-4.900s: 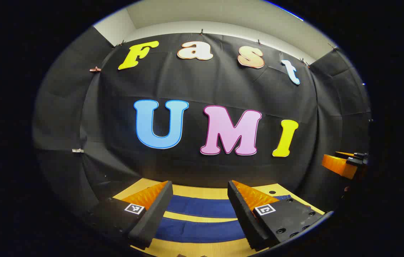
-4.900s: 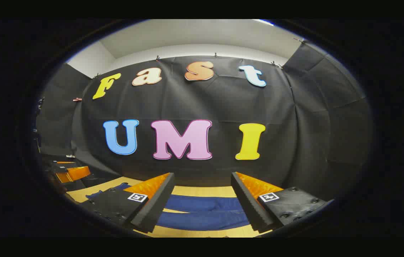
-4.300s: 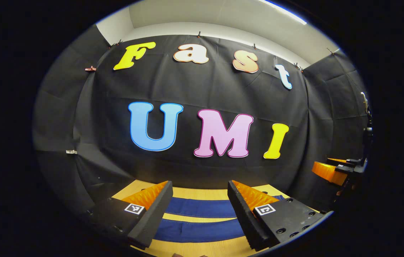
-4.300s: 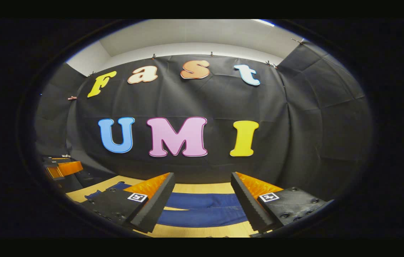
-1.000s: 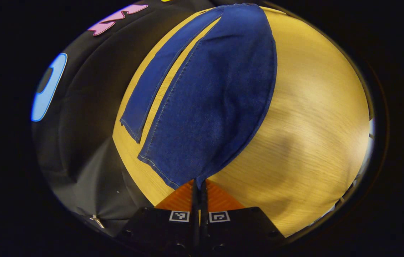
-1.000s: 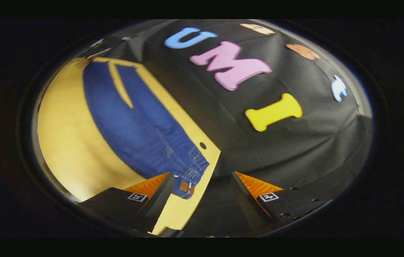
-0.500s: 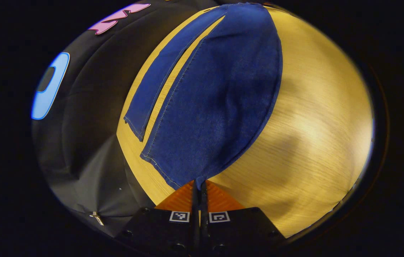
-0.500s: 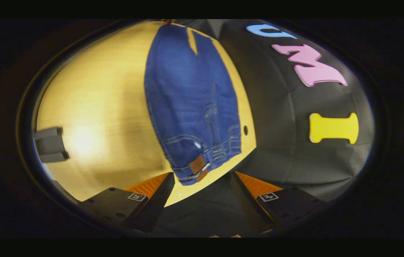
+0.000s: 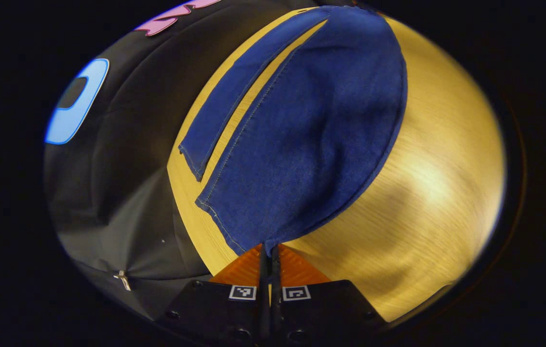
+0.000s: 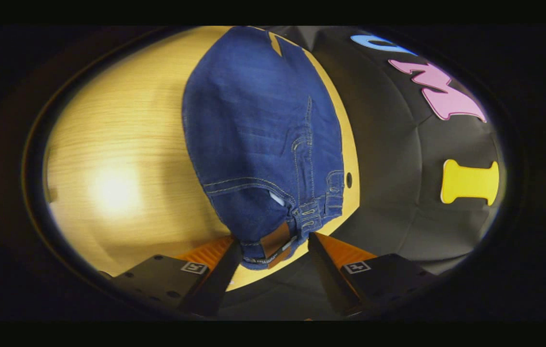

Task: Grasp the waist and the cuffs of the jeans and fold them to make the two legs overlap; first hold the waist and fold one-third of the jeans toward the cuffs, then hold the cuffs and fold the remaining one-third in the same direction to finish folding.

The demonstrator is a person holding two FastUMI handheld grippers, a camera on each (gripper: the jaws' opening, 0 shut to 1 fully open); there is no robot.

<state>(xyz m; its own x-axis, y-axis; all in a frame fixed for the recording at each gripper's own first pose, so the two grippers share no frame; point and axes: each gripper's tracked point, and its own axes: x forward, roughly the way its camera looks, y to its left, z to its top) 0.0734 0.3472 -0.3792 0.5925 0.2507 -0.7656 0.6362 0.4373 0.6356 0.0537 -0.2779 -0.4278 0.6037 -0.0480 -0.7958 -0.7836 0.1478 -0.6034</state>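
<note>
The jaws of the left gripper were seen pressed together on the corner of the near cuff, which had been clamped for at least the last second; the pinch had been kept while that view drifted slightly. The jaws of the right gripper were held wide apart, with the waist of the jeans lying between them but not yet pinched. A second earlier the waist had been seen off to one side of the right gripper's fingers; by this moment it had been brought squarely into the gap, and the denim had come much closer in that view.

Outward from the jaws, the jeans were spread flat on the wooden surface, the two legs still apart, the far leg lying beside the near one with a strip of wood between. A leather patch and belt loops were visible at the waistband, near the surface's edge.

From this it was judged that the cuff end had been secured and that only the closing on the waist was left before the near leg could be lifted and laid over the far one. The thick waistband was judged likely to need a deep bite.
</note>
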